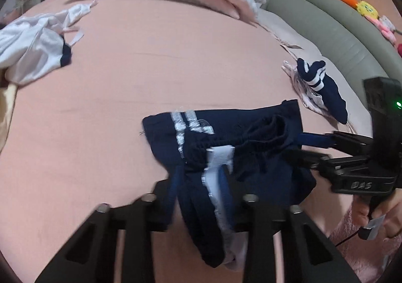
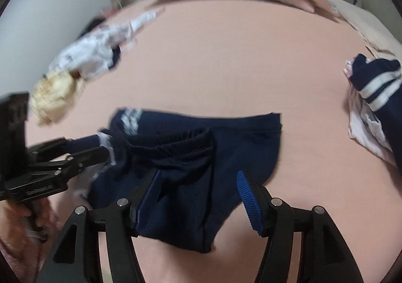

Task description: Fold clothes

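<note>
Two grippers on navy shorts (image 1: 226,137), right gripper (image 1: 305,148) body lettered "DAS"

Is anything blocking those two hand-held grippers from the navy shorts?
Nothing visible. The left hand-held gripper already pinches the shorts; the right hand-held gripper stands open, with cloth between its fingers.

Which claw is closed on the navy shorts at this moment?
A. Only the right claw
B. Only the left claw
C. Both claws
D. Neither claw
B. The left claw pinches a bunched edge of the navy shorts, while the right claw stands wide open, its blue-padded fingers spread over the cloth without clamping it.
</note>
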The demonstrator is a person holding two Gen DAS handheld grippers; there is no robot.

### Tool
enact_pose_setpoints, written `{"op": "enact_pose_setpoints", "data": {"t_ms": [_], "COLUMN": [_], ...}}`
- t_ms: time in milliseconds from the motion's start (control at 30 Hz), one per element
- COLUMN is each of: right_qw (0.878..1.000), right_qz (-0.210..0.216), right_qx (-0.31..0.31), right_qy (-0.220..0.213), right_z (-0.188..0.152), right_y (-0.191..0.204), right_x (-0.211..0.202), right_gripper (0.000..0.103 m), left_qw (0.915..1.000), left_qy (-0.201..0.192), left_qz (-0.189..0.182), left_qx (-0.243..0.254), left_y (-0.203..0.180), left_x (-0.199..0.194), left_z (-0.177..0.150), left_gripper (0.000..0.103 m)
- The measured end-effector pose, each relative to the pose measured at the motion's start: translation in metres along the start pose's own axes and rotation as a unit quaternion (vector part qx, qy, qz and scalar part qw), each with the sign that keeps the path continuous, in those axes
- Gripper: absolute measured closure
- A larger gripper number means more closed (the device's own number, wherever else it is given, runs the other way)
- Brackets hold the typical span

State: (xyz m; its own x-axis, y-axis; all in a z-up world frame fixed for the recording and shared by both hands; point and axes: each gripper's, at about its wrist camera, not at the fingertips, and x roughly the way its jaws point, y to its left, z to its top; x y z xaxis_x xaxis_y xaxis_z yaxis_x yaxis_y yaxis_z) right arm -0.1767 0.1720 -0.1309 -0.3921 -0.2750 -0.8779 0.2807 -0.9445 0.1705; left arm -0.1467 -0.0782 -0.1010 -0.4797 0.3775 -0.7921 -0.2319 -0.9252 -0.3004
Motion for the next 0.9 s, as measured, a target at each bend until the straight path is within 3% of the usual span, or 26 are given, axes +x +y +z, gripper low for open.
{"op": "enact_pose_setpoints", "data": {"t_ms": [100, 167, 233, 300, 367, 400, 567, 767, 900], "right_qw": [1.0, 0.999, 0.999, 0.999, 0.999, 0.999, 0.998, 0.997, 0.998], "right_qz": [0.015, 0.031, 0.031, 0.035, 0.043, 0.045, 0.051, 0.052, 0.052], "right_qx": [-0.012, -0.02, -0.015, -0.007, 0.003, 0.009, 0.024, 0.024, 0.034], "right_qy": [0.007, 0.015, 0.017, 0.008, -0.005, -0.011, -0.035, -0.061, -0.013], "right_z": [0.002, 0.003, 0.001, -0.001, -0.003, -0.002, 0.012, 0.026, 0.018], "right_y": [0.01, 0.013, 0.01, 0.006, 0.004, 0.006, 0.001, 0.006, 0.002], "right_x": [0.014, 0.022, 0.027, 0.025, 0.018, 0.017, 0.0, -0.006, 0.016], "right_gripper": [0.041, 0.041, 0.044, 0.066, 0.079, 0.08, 0.08, 0.08, 0.08], "left_qw": [0.9997, 0.9999, 0.9999, 0.9999, 0.9996, 0.9994, 0.999, 0.9998, 0.999], "left_qy": [-0.009, 0.016, 0.012, -0.006, -0.02, -0.022, -0.028, -0.003, -0.006], "left_qz": [0.0, -0.005, -0.004, -0.004, -0.011, -0.017, 0.006, 0.019, -0.012], "left_qx": [0.023, 0.003, 0.001, 0.014, 0.019, 0.018, 0.034, 0.001, -0.042], "left_y": [-0.006, 0.002, 0.001, -0.005, -0.009, -0.01, -0.013, 0.0, 0.023], "left_x": [-0.001, 0.011, 0.01, 0.0, -0.009, -0.012, -0.011, -0.009, -0.011], "left_z": [-0.001, -0.001, 0.003, 0.005, 0.01, 0.014, 0.036, 0.037, 0.03], "left_gripper": [0.081, 0.081, 0.081, 0.096, 0.096, 0.097, 0.097, 0.096, 0.095]}}
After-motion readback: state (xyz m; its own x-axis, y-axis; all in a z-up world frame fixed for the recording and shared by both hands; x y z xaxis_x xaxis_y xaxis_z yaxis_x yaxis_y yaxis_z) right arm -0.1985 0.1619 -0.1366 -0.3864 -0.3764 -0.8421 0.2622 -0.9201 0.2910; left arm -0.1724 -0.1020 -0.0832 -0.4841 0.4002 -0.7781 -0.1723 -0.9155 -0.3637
